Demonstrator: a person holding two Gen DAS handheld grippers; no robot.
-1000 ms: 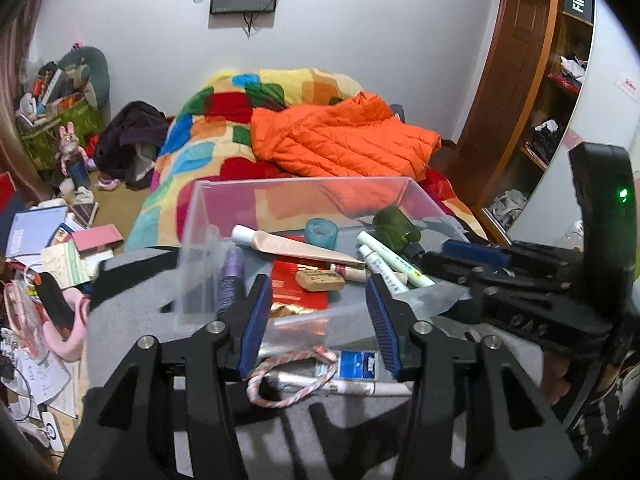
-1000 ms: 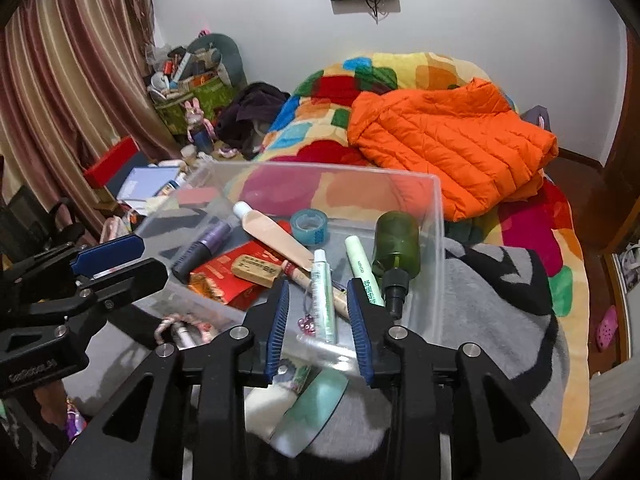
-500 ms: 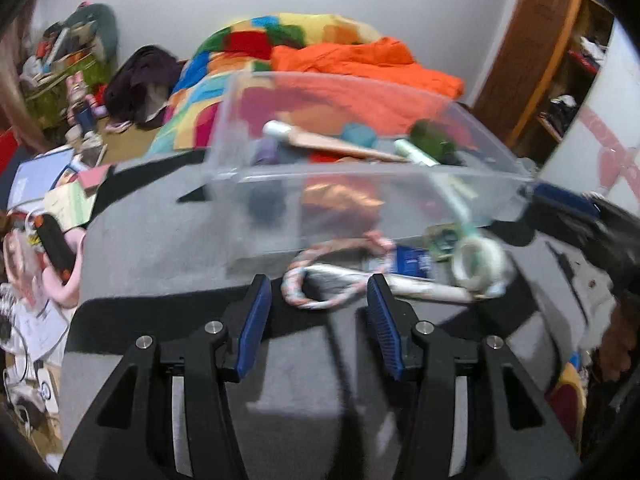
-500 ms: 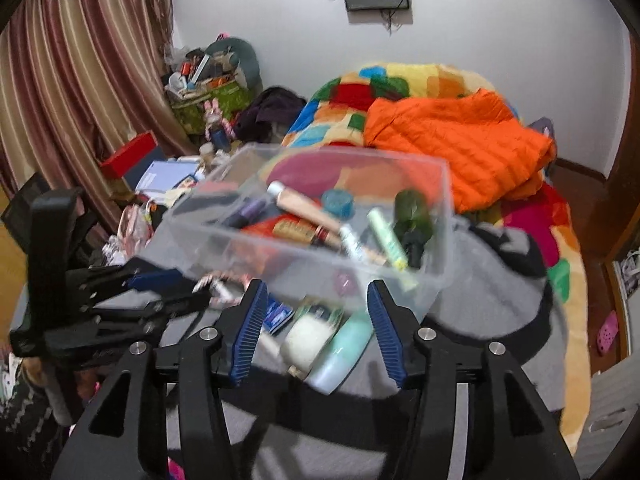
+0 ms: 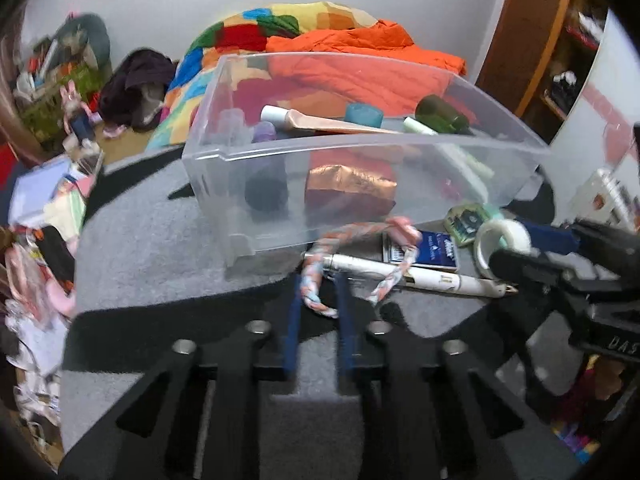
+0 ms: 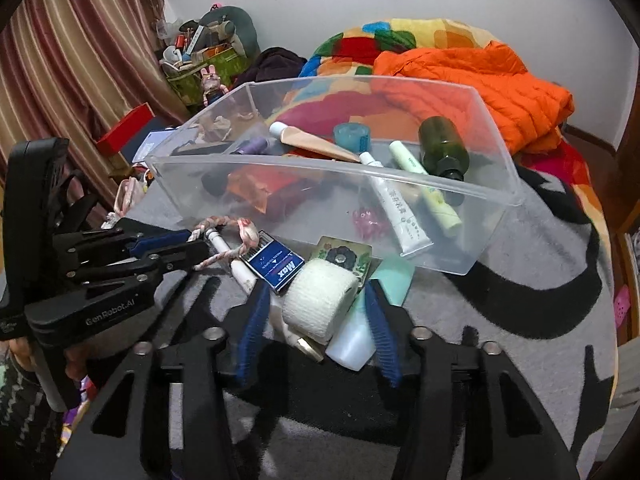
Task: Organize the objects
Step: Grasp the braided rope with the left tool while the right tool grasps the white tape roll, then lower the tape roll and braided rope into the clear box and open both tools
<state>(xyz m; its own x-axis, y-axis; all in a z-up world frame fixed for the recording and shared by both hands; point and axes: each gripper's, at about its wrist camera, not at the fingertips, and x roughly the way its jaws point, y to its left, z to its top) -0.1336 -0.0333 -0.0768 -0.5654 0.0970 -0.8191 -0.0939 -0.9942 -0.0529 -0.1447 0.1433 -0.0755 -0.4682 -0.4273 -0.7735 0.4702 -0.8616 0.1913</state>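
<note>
A pink-and-white braided rope loop (image 5: 316, 296) lies on the grey blanket in front of a clear plastic bin (image 5: 360, 148). My left gripper (image 5: 318, 300) is shut on the rope's near end; in the right wrist view the left gripper (image 6: 196, 244) pinches the rope (image 6: 224, 220) from the left. A white tape roll (image 6: 320, 304) sits between the fingers of my right gripper (image 6: 318, 312), whose jaws are closing; a gap still shows beside the roll. In the left wrist view the right gripper (image 5: 512, 246) straddles that roll (image 5: 502, 236).
The bin (image 6: 320, 164) holds a green bottle (image 6: 442, 148), tubes, a teal tape roll and a red packet. In front of it lie a white pen (image 5: 400, 272), a blue staple box (image 6: 276, 264), a floral card (image 6: 340, 254) and a pale bottle (image 6: 352, 340). Clutter lines the floor at left.
The left gripper sank toward the rope and shut on it. The right gripper dropped from the bin to the tape roll, its jaws widening and then narrowing around the roll.
</note>
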